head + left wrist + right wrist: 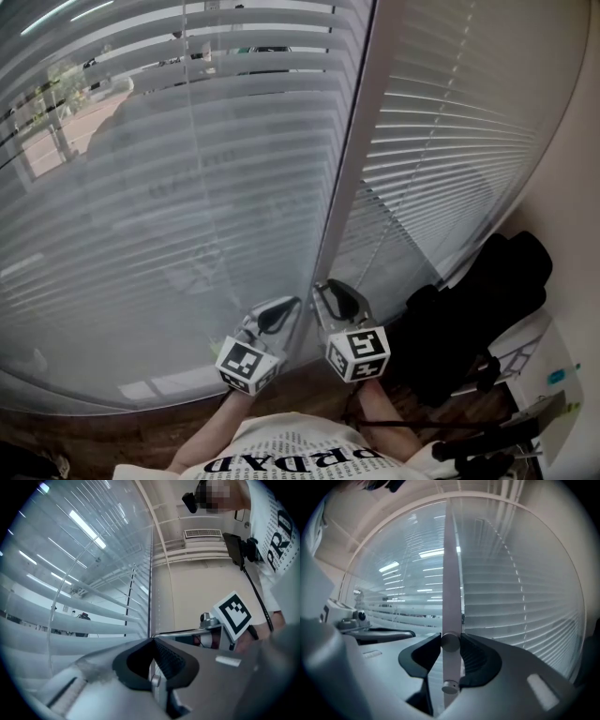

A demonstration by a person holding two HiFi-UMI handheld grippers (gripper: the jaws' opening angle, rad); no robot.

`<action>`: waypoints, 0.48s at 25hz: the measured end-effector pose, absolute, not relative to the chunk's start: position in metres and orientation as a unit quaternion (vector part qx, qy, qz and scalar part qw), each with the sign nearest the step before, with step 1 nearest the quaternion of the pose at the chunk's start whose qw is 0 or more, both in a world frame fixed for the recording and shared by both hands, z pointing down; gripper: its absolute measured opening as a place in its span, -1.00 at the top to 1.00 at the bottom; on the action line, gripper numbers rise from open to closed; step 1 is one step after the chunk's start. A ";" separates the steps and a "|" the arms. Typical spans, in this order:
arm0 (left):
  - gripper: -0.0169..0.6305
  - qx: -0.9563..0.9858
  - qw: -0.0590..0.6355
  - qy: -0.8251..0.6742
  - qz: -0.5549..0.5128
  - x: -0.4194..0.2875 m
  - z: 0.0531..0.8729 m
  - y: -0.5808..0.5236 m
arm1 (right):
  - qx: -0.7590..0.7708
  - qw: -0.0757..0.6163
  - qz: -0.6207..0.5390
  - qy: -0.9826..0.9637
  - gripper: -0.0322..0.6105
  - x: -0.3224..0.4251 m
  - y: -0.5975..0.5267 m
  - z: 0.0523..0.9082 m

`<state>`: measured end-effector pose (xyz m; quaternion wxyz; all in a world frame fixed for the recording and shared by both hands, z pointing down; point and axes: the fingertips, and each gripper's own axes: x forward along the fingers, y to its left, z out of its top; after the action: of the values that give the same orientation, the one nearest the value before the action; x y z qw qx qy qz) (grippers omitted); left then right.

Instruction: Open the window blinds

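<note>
Two white slatted blinds cover the windows: the left blind [169,187] and the right blind [450,141]. The top slats of the left blind stand apart and show the street; lower down the slats lie nearly flat. A pale tilt rod [451,597] hangs between the two blinds. My right gripper [451,643] is shut on the rod near its lower end, and the rod's tip pokes out below the pads. In the head view my right gripper [336,298] is at the foot of the upright strip. Just left of it, my left gripper [279,315] [153,640] has its pads meeting and nothing seen between them.
A black bag or chair [478,309] stands close at the right, against the wall. A white surface [539,361] with small items and a dark bar [487,436] lie below it. A brown ledge [112,427] runs under the left blind. The person's printed shirt [291,455] fills the bottom.
</note>
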<state>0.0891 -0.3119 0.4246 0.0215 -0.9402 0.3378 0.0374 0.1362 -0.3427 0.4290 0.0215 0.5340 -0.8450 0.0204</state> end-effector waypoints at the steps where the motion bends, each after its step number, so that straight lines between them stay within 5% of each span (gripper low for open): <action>1: 0.97 -0.940 0.022 0.338 0.037 0.089 0.425 -0.312 | 0.533 0.047 -0.005 -0.845 0.47 0.135 -0.342 0.429; 12: 0.97 -0.941 0.015 0.336 0.034 0.091 0.433 -0.313 | 0.521 0.232 -0.247 -0.784 0.43 0.120 -0.340 0.426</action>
<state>0.0910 -0.3128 0.4325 0.0151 -0.9412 0.3358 0.0339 0.1195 -0.3400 0.4258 0.2319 0.5209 -0.7837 -0.2466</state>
